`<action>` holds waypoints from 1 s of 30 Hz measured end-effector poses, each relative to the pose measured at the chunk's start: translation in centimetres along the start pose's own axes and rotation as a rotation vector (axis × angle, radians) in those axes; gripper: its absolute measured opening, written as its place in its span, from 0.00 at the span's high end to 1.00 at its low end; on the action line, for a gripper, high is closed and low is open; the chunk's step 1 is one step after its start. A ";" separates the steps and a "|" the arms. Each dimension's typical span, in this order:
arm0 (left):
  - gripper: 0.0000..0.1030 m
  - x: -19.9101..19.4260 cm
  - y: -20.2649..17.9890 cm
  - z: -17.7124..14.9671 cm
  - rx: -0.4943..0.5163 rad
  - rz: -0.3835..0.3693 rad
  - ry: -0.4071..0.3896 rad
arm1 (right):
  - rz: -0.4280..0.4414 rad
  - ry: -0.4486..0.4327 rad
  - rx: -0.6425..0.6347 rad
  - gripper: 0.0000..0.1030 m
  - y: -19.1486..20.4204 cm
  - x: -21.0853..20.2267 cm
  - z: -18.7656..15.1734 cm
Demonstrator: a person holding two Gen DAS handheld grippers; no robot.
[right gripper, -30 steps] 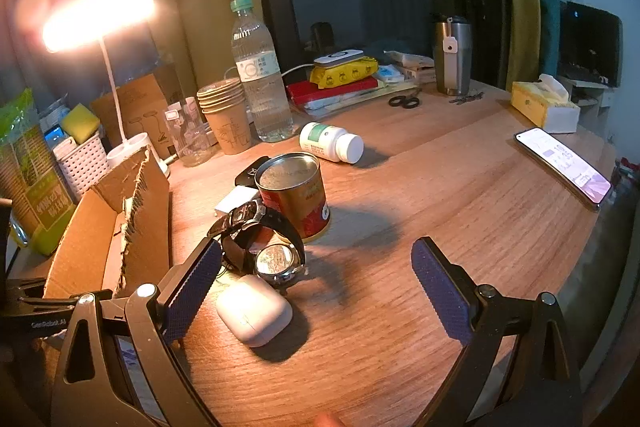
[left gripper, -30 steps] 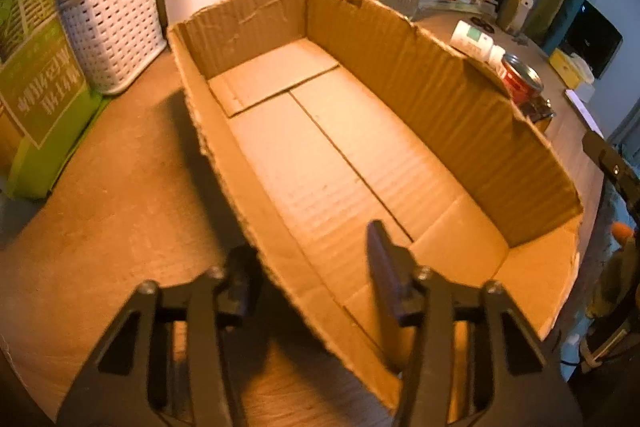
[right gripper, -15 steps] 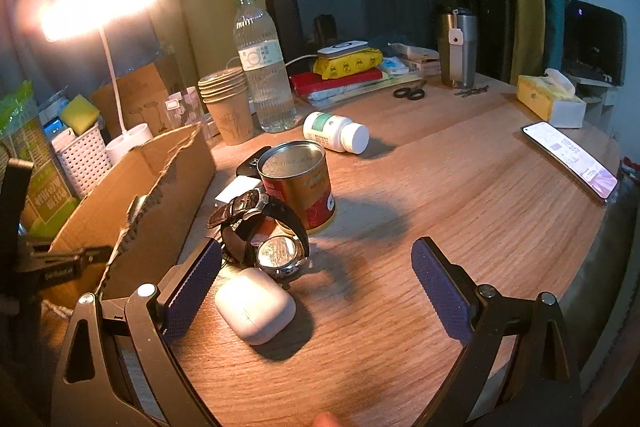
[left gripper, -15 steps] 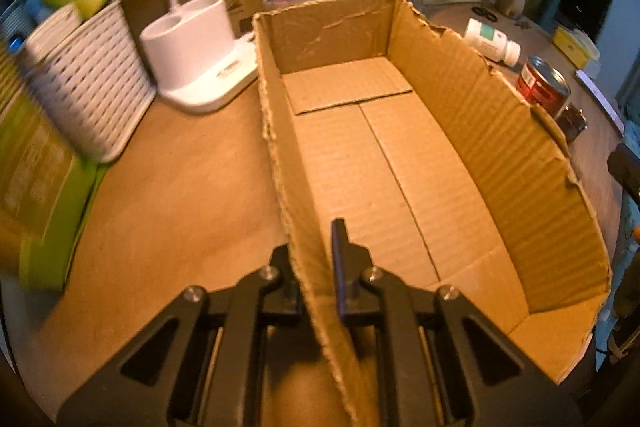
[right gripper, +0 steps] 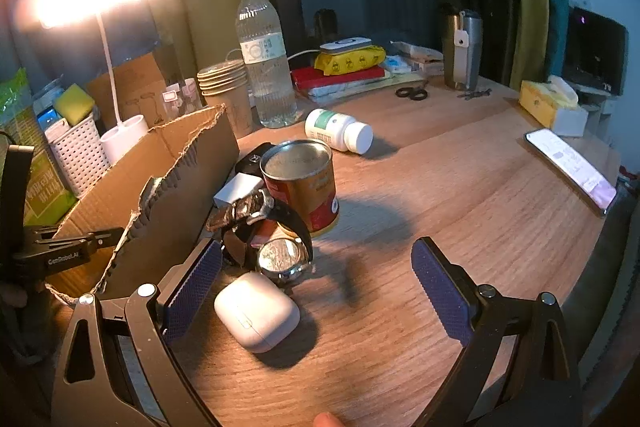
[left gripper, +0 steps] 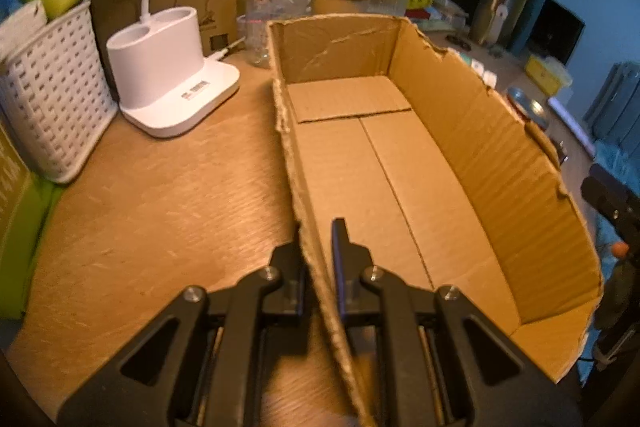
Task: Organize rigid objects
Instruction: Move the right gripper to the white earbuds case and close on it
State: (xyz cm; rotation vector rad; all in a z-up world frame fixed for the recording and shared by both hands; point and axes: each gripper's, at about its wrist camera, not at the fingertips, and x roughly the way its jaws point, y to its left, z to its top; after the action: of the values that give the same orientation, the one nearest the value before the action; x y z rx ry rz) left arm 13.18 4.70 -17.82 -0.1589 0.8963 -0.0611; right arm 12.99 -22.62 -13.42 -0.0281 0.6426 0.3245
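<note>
An empty open cardboard box (left gripper: 400, 167) lies on the wooden table; it also shows in the right wrist view (right gripper: 172, 171). My left gripper (left gripper: 318, 243) is shut on the box's near left wall, one finger on each side. My right gripper (right gripper: 316, 279) is open and empty above the table. Just ahead of it lie a white earbud case (right gripper: 257, 311), a wristwatch (right gripper: 276, 247), a red tin can (right gripper: 302, 187) and a white pill bottle (right gripper: 338, 130) on its side. A small white block (right gripper: 236, 189) and a black item (right gripper: 252, 159) sit behind the watch.
A white desk lamp base (left gripper: 172, 87), a white basket (left gripper: 52, 95), paper cups (right gripper: 224, 87) and a water bottle (right gripper: 266, 59) stand at the back. A phone (right gripper: 570, 163), tissue box (right gripper: 554, 105), steel tumbler (right gripper: 462, 49) and scissors (right gripper: 412, 93) are to the right.
My left gripper closed on the box's left wall and swung the box round, bringing its right wall next to the watch and can. My right gripper has stayed in place, open.
</note>
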 end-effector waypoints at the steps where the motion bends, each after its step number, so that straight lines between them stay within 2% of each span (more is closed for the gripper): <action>1: 0.89 0.0 0.2 0.0 -0.004 -0.008 -0.001 | 0.002 -0.002 -0.007 0.05 0.1 -0.2 0.2; 7: 0.89 -0.1 0.3 0.1 -0.020 -0.025 -0.009 | -0.031 -0.031 -0.018 0.05 0.4 -1.3 1.5; 21: 0.89 -1.3 0.2 -0.6 -0.028 0.001 -0.045 | -0.038 0.093 -0.140 0.05 4.1 2.0 -1.4; 28: 0.89 -1.3 0.1 -0.7 -0.023 -0.001 -0.037 | -0.043 0.118 -0.151 0.06 4.6 2.6 -2.3; 30: 0.89 -1.3 0.1 -0.7 -0.021 0.000 -0.036 | -0.045 0.125 -0.159 0.09 4.7 2.8 -2.5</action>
State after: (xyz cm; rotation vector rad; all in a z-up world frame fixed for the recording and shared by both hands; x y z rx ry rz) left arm 11.84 4.86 -17.27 -0.1796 0.8616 -0.0489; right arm 12.19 -17.65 -16.75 -0.2163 0.7376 0.3318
